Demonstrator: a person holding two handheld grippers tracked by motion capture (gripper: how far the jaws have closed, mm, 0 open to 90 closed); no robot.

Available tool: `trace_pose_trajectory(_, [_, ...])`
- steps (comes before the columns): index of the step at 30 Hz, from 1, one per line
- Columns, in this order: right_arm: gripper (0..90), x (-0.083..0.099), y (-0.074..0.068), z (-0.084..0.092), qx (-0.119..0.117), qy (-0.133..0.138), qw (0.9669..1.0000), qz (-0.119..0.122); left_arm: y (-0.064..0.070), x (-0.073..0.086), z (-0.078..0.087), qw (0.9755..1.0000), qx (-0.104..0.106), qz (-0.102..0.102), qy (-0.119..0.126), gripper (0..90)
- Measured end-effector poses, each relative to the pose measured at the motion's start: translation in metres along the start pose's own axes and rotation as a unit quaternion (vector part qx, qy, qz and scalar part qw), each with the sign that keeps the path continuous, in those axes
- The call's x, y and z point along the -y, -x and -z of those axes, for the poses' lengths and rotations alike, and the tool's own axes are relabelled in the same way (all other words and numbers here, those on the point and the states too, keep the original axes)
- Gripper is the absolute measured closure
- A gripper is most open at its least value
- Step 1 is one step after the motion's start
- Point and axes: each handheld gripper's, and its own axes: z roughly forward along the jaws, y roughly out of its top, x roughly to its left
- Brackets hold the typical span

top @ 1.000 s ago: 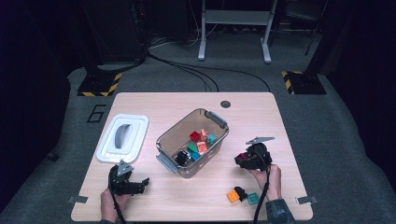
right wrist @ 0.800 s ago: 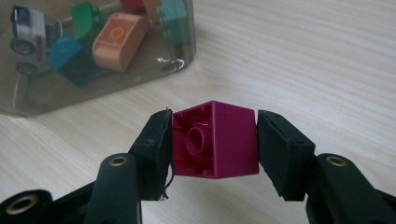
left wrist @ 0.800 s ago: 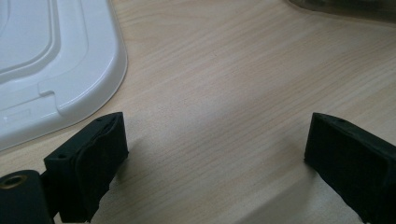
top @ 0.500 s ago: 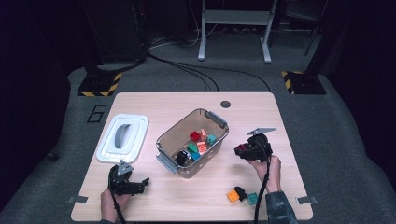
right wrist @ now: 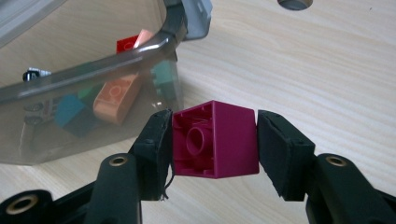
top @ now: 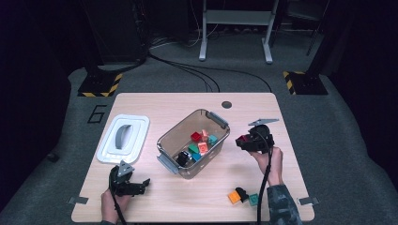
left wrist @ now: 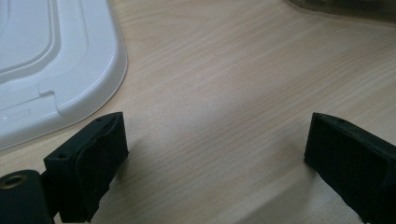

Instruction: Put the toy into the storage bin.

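Note:
My right gripper (right wrist: 212, 140) is shut on a magenta brick (right wrist: 215, 140), its hollow underside facing the camera. In the high view the right gripper (top: 244, 140) hangs above the table just right of the clear plastic bin (top: 211, 117), and the magenta brick (top: 242, 139) shows at its tip. The bin (right wrist: 93, 77) holds several coloured bricks, among them a red one (top: 195, 137) and an orange one (right wrist: 116, 98). My left gripper (top: 141, 184) rests open near the front left of the table, nothing between its jaws (left wrist: 215, 154).
A white lid (top: 123, 138) lies left of the bin, its corner close to the left gripper (left wrist: 60, 60). An orange brick (top: 234, 196), a black piece (top: 242, 192) and a green brick (top: 253, 199) sit near the front right edge. A round grommet hole (top: 226, 104) is at the table's back.
My right gripper has risen and moved toward the bin with the magenta brick held in it. The left gripper has stayed still.

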Motion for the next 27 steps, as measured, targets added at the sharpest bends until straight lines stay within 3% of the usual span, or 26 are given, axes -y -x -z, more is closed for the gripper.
trace_pose_trajectory(10, [46.8,-0.021,0.001,0.005,0.01,0.01,0.9999,0.001,0.0,0.0,0.0,1.0,0.0,0.0,0.0,5.7])
trace_pose_trajectory(13, [46.8,-0.027,0.003,0.007,0.012,0.015,0.9997,0.012,0.0,0.0,0.0,1.0,0.0,0.0,0.0,5.7])
trace_pose_trajectory(15, [46.8,-0.032,0.001,0.009,0.015,0.017,0.9997,0.004,0.0,0.0,0.0,1.0,0.0,0.0,0.0,5.7])
trace_pose_trajectory(27, [46.8,-0.056,-0.006,0.016,0.026,0.032,0.9988,0.025,0.0,0.0,0.0,1.0,0.0,0.0,0.0,5.7])
